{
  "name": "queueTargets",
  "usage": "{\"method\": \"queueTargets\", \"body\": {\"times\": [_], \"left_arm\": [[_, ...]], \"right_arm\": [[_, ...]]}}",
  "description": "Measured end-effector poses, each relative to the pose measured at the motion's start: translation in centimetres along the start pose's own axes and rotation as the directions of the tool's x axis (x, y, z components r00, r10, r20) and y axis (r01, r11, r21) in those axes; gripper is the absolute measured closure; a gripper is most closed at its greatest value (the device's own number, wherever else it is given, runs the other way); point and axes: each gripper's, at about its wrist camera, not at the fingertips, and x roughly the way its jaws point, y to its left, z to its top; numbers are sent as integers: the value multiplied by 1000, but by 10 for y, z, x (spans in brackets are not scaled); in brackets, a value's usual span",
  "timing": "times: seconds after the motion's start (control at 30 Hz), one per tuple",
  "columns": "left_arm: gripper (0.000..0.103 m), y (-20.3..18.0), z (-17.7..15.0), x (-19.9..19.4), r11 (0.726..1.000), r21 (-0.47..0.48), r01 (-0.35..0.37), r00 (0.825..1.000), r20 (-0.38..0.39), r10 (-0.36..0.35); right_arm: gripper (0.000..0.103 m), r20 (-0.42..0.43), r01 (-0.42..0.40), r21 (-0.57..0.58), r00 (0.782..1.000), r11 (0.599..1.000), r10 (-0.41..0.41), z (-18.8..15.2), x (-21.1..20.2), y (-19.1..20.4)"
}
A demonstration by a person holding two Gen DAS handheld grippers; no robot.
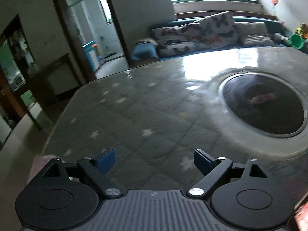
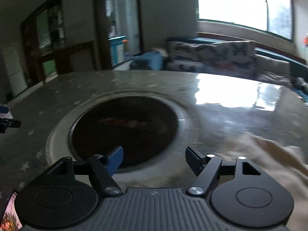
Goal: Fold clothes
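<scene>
- Left gripper over the star-print table, jaws spread wide, nothing between them
- Right gripper spread too, empty, above the dark round inset
- Cream garment lies crumpled on the table, right of that gripper

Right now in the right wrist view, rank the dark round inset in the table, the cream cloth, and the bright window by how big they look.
1. Dark round inset.
2. Bright window.
3. Cream cloth, though it runs off the frame and sits nearest the camera, so second and third are unsure.
</scene>
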Motion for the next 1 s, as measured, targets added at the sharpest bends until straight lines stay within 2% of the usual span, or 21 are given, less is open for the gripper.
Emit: {"method": "queueTargets", "body": {"times": [0.17, 0.3, 0.33, 0.57, 0.87, 1.0], "left_arm": [[8, -3, -20, 17, 998, -63, -3, 1000, 14, 4], [1, -12, -30, 26, 998, -60, -19, 998, 58, 23], [0, -13, -31, 27, 998, -66, -21, 997, 68, 25], [0, -8, -27, 37, 992, -122, 8, 998, 65, 0], [0, 10, -20, 56, 963, -267, 24, 1000, 21, -20], [0, 12, -22, 54, 961, -277, 22, 1000, 21, -17]], "right_arm": [[27, -51, -47, -13, 998, 999, 47, 0, 31, 22], [18, -63, -51, -23, 997, 998, 50, -3, 44, 32], [19, -63, -49, -32, 997, 998, 47, -2, 45, 33], [0, -86, -57, -56, 995, 997, 52, 3, 59, 43], [0, -102, -56, -108, 994, 993, 45, 5, 75, 61], [0, -96, -48, -106, 995, 993, 38, 5, 78, 62]]}}
